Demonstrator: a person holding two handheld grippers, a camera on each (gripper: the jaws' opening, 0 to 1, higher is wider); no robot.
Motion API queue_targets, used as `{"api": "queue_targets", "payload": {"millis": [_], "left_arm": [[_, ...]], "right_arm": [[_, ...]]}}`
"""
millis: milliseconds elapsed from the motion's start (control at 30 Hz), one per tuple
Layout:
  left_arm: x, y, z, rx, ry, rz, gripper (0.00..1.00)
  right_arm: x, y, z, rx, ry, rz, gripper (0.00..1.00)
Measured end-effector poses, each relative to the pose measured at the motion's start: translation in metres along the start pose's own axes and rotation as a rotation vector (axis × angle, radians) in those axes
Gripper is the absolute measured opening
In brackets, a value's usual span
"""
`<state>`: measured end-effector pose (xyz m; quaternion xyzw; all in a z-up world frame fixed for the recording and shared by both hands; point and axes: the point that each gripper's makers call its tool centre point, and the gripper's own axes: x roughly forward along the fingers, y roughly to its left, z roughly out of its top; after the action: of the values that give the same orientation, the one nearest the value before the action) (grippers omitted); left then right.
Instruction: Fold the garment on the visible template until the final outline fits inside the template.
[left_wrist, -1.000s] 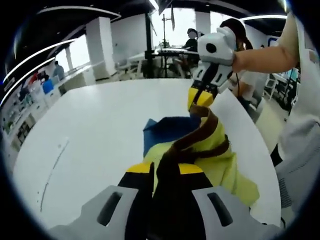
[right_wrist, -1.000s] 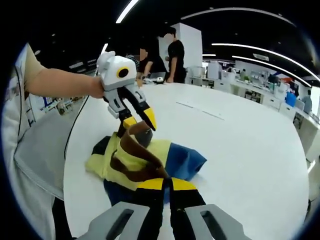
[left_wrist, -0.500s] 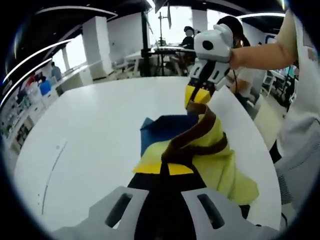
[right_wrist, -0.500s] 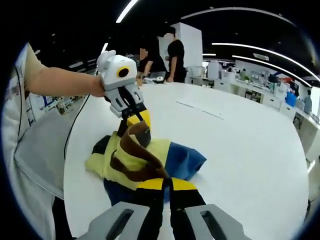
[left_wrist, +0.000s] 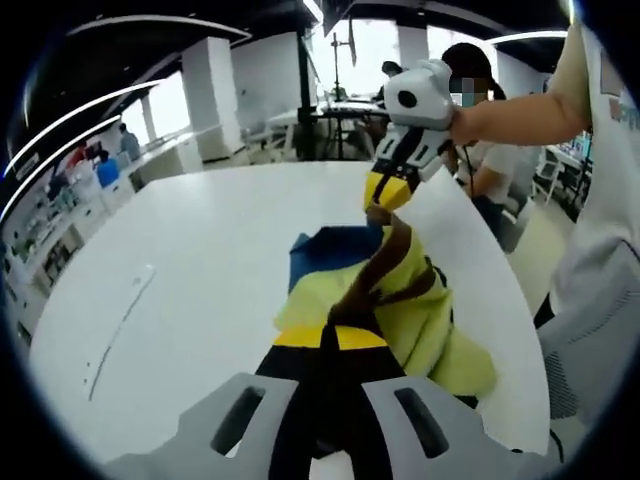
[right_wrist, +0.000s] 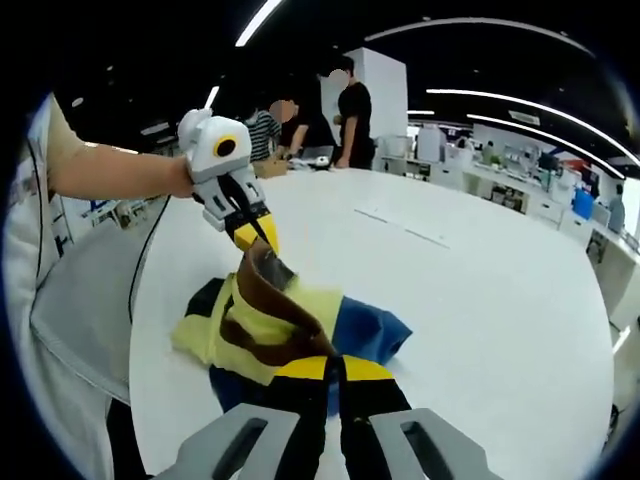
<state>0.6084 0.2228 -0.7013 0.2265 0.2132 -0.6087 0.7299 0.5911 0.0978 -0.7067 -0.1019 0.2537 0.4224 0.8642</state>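
Note:
A yellow and blue garment (left_wrist: 420, 310) with a dark brown band lies bunched on the white table (left_wrist: 210, 240). My left gripper (left_wrist: 331, 338) is shut on one end of the brown band (left_wrist: 385, 262). My right gripper (left_wrist: 386, 192), held by a person's hand, comes in at the upper right and is shut on the band's other end, which it holds above the table. In the right gripper view, my right gripper (right_wrist: 335, 368) grips the brown band (right_wrist: 262, 315) low in the picture. There the left gripper (right_wrist: 252, 236) pinches the band above the garment (right_wrist: 300, 320).
A person's pale shirt (left_wrist: 600, 270) stands at the table's near edge. A faint line mark (left_wrist: 120, 322) lies on the table away from the garment, also a line mark (right_wrist: 405, 226). People (right_wrist: 348, 110) and desks stand in the room behind.
The left gripper's jaws, open around the brown band a second ago, have shut on it. Both grippers have since drawn slightly apart, pulling the band tauter and higher.

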Motion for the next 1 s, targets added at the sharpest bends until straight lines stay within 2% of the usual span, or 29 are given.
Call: {"api": "queue_targets", "payload": {"millis": [167, 300, 400, 467, 633, 733, 1000], "left_arm": [[-0.019, 0.006, 0.002, -0.017, -0.025, 0.058, 0.0], [-0.034, 0.013, -0.001, -0.026, -0.024, 0.104, 0.0], [-0.047, 0.022, -0.003, -0.055, -0.03, 0.162, 0.0], [-0.053, 0.029, -0.008, -0.062, -0.012, 0.207, 0.0], [-0.063, 0.034, -0.007, -0.086, -0.028, 0.238, 0.0], [-0.066, 0.038, -0.008, -0.078, -0.016, 0.263, 0.0], [-0.074, 0.058, -0.003, -0.096, -0.015, 0.345, 0.0]], "right_arm": [[0.0, -0.001, 0.015, -0.008, -0.026, -0.008, 0.0], [0.001, -0.003, 0.025, -0.019, -0.036, -0.018, 0.0], [0.003, -0.004, 0.036, -0.022, -0.05, -0.018, 0.0], [0.006, -0.004, 0.042, -0.029, -0.053, -0.019, 0.0], [0.013, -0.005, 0.052, -0.041, -0.055, -0.022, 0.0], [0.016, -0.007, 0.056, -0.041, -0.056, -0.029, 0.0], [0.024, -0.017, 0.067, -0.043, -0.056, -0.055, 0.0]]}}
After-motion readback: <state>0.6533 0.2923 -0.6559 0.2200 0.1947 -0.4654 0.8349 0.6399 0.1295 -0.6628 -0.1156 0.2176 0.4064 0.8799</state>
